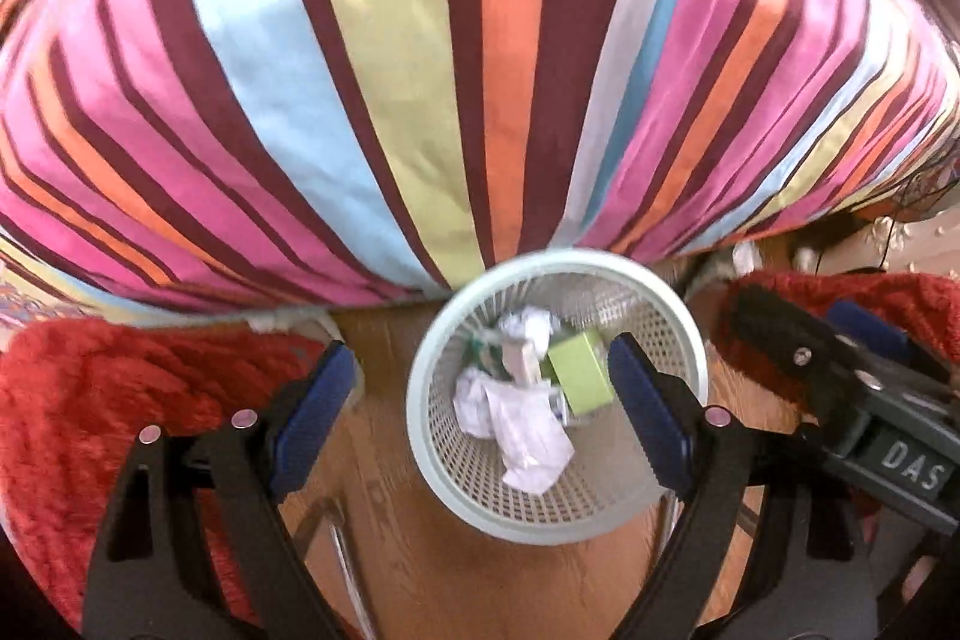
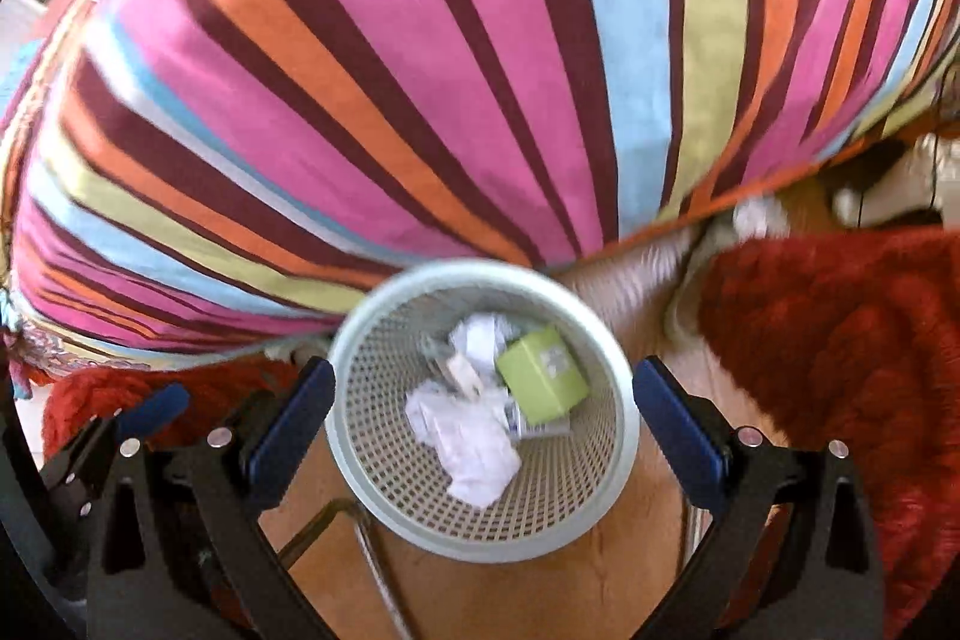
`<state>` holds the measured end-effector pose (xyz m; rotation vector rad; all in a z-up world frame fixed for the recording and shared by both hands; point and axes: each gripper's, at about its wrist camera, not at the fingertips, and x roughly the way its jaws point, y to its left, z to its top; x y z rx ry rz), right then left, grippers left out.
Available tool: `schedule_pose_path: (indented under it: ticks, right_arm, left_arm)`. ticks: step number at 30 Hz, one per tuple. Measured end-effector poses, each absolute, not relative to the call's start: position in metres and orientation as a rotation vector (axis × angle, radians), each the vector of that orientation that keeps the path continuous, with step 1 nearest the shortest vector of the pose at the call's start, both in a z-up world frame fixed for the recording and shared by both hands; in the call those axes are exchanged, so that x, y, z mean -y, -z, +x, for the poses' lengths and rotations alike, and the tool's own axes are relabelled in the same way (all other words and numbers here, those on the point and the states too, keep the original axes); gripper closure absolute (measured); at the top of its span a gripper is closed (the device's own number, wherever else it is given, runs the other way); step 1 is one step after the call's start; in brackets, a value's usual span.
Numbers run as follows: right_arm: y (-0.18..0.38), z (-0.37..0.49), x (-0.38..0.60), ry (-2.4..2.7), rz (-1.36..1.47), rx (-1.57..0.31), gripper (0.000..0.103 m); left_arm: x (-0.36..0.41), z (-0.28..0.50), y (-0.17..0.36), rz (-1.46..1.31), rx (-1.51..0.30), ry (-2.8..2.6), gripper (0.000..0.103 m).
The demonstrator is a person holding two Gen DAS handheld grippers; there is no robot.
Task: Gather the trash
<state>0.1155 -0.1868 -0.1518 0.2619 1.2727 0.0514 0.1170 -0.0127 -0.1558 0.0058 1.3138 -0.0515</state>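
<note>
Two grippers, left gripper (image 1: 480, 400) and right gripper (image 2: 483, 418), hang with fingers spread and empty over the wastebasket (image 1: 420, 436), lower centre of frame, holding crumpled paper (image 1: 528, 436) and a green box (image 1: 579, 370)

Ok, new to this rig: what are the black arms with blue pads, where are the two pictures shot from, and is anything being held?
They are two hand-held grippers carried by a person, each with a fisheye camera looking along its fingers. One picture comes from the left gripper, the other from the right gripper. Both look down into a pale mesh wastebasket on a wooden floor, holding crumpled paper and a green box. A striped bedcover lies beyond. Both grippers are open and empty.
</note>
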Motion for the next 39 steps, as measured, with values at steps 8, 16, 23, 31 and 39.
schedule_pose_path:
  ticks: [8, 16, 23, 31, 39]
  right_arm:
    - [0.102, 0.11, 0.18, -0.058, 0.161, -1.093, 0.008]
    - [0.04, 0.089, 0.19, -0.048, 0.14, -0.864, 0.008]
    - [-0.004, 0.076, 0.184, -0.095, 0.108, -0.792, 0.008]
    - [-0.041, 0.059, 0.18, -0.112, 0.109, -0.737, 0.008]
    - [-0.053, 0.039, 0.182, -0.1, 0.114, -0.706, 0.008]
  left_arm:
    - [0.016, 0.105, 0.121, 0.037, -1.199, 0.045, 0.018]
    - [0.006, 0.092, 0.061, 0.015, -1.027, 0.026, 0.018]
    - [-0.01, 0.078, 0.011, -0.03, -0.921, 0.0, 0.018]
    - [-0.011, 0.062, -0.022, -0.038, -0.861, 0.014, 0.018]
    - [-0.004, 0.041, -0.041, -0.009, -0.805, 0.059, 0.018]
